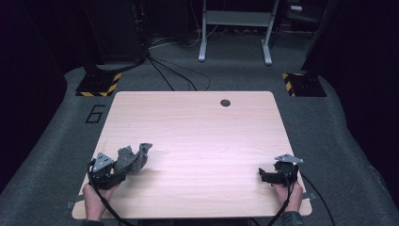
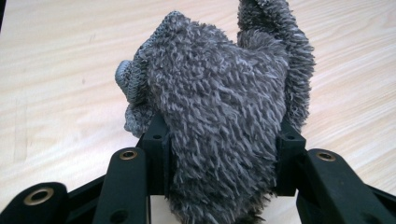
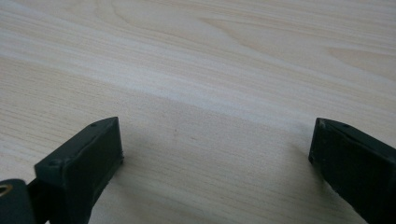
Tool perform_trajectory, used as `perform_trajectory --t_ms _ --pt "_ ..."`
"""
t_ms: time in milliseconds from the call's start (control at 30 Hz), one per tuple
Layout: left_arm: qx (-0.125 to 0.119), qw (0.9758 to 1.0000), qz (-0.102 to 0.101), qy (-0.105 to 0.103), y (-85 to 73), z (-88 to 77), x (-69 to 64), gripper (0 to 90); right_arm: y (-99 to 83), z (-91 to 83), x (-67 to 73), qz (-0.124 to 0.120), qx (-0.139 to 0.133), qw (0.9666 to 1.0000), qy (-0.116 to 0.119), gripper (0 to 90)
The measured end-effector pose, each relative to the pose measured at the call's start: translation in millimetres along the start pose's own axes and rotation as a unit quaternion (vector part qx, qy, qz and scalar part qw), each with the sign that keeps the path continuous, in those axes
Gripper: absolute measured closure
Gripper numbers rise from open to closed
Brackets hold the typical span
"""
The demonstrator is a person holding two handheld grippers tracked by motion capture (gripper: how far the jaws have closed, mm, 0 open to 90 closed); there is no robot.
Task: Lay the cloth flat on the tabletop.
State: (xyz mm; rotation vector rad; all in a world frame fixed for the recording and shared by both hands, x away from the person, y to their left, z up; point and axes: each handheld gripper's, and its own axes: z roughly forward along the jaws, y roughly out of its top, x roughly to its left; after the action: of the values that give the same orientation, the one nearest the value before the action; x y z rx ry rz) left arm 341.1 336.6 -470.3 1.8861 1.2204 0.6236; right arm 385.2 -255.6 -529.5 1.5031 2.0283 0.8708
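The grey fuzzy cloth (image 2: 219, 135) bulges between the left gripper (image 2: 223, 140) jaws, clenched on its bunched middle at the table's (image 1: 197, 136) near-left corner; the right gripper (image 3: 215, 144) rests low at the near-right edge, jaws spread wide, nothing between them.

Lab or studio, black curtains (image 1: 33, 56), hazard-taped stands (image 1: 99, 84), floor cables (image 1: 174, 73), bare table (image 1: 197, 136)

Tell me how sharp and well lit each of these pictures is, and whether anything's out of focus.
High view: the wooden table is evenly lit, surroundings nearly black, detail soft. Left gripper view: the grey fuzzy cloth is crisp, fibres distinct, no glare. Right gripper view: wood grain sharp, the near black jaws slightly soft, with faint shadows beneath them.
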Motion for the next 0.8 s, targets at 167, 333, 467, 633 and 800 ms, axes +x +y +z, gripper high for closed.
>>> perform_trajectory --t_ms 167,333,467,633,800 --pt "-0.016 0.9998 0.012 -0.009 14.7 5.7 -8.1 52.7 0.0 0.0 0.0 0.000 0.000 1.0000 0.000 2.2" --pt "-0.019 0.9991 0.030 -0.024 29.8 12.5 -16.9 52.7 0.0 -0.1 -0.1 0.000 0.000 1.0000 0.000 2.2" --pt "-0.025 0.9983 0.040 -0.035 40.4 19.5 -24.9 52.6 0.0 0.0 0.0 0.000 0.000 1.0000 0.000 2.2" --pt "-0.024 0.9970 0.051 -0.053 52.1 30.3 -34.6 52.6 0.0 -0.1 0.0 0.000 0.000 1.0000 0.000 2.2" --pt "-0.026 0.9954 0.062 -0.068 62.9 42.0 -45.1 52.5 0.0 -0.1 0.0 0.000 0.000 1.0000 0.000 2.2"
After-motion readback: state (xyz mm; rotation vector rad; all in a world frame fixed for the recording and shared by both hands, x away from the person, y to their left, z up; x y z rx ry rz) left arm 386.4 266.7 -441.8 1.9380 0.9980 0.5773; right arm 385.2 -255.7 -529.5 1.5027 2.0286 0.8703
